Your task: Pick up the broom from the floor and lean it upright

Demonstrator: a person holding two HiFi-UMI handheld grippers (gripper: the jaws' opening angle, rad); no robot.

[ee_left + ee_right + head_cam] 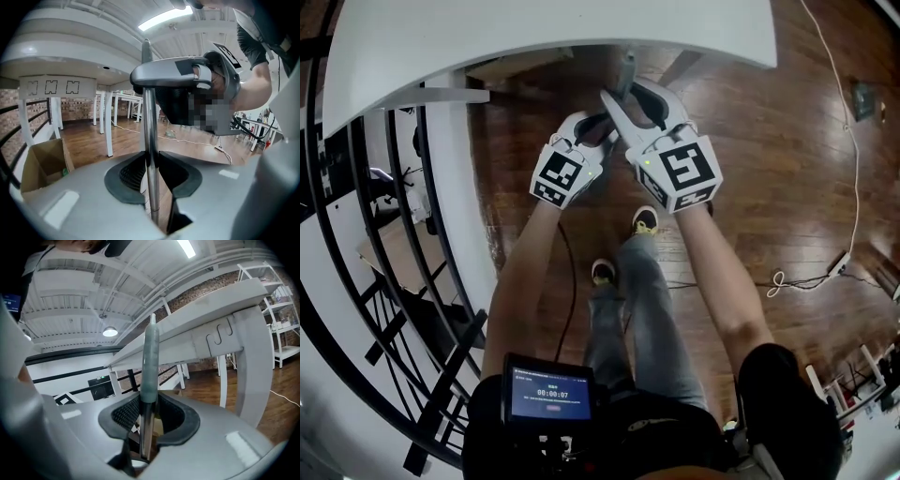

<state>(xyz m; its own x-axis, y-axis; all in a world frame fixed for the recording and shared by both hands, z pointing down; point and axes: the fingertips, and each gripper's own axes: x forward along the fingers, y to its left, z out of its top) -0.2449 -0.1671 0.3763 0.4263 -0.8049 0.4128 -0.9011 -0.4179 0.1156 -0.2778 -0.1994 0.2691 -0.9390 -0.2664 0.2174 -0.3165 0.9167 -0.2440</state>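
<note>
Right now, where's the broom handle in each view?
Head view: broom handle at top centre, just under the white table edge.
Left gripper view: centre, upright between the jaws.
Right gripper view: centre, upright between the jaws, grey-green end up.
Shared landmark: the white table.

Head view: from person's head, steeply down onto left gripper (605, 129), right gripper (623, 98), wooden floor (769, 141). Left gripper view: along own jaws, roughly level, very close on broom handle (150, 136), right gripper beyond. Right gripper view: along own jaws, equally close on handle, ceiling (93, 282) behind. Shared by all three: handle.
</note>
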